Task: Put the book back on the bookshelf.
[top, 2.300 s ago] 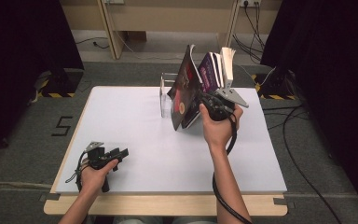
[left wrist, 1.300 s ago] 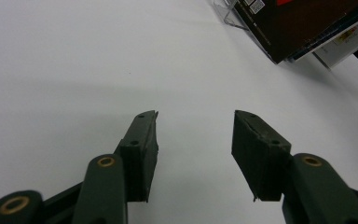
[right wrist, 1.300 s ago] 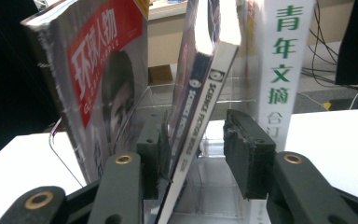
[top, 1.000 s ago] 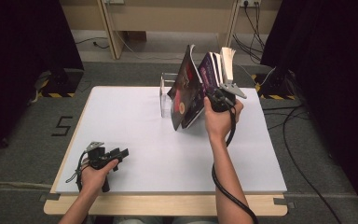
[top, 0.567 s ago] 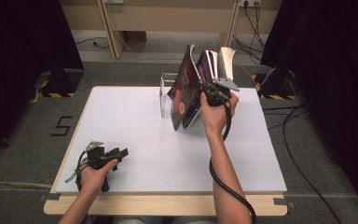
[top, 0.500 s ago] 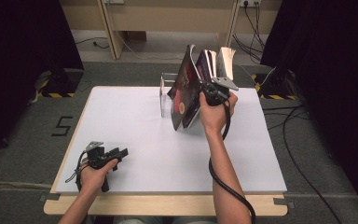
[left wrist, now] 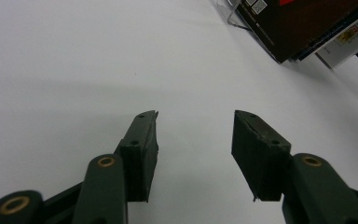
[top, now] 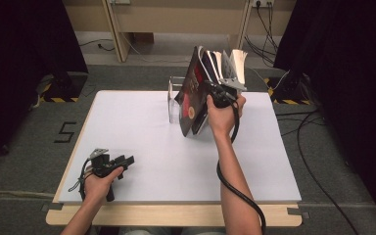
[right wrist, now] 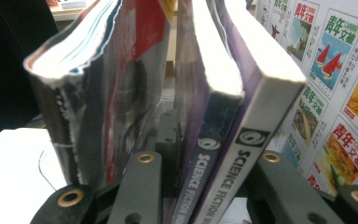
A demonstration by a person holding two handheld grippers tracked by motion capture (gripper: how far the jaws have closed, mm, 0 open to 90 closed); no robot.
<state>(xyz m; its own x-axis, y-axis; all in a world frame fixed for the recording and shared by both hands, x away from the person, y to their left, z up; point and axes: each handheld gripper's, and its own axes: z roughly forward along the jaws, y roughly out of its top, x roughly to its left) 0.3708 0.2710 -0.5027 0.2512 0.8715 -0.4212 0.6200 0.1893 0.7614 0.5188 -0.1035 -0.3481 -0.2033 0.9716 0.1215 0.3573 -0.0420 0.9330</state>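
The right hand-held gripper [right wrist: 205, 186] has just been closing around two upright purple science-fiction paperbacks [right wrist: 223, 116] in the clear stand at the far desk [top: 142, 127]; whether its pads press yet, I cannot tell. The left hand-held gripper [left wrist: 196, 140] rests released, near left.

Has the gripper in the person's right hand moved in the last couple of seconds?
Yes. The right gripper has gone away from the near table edge, in among the leaning magazines; its jaws have just been closing with two Science Fiction magazines between them.
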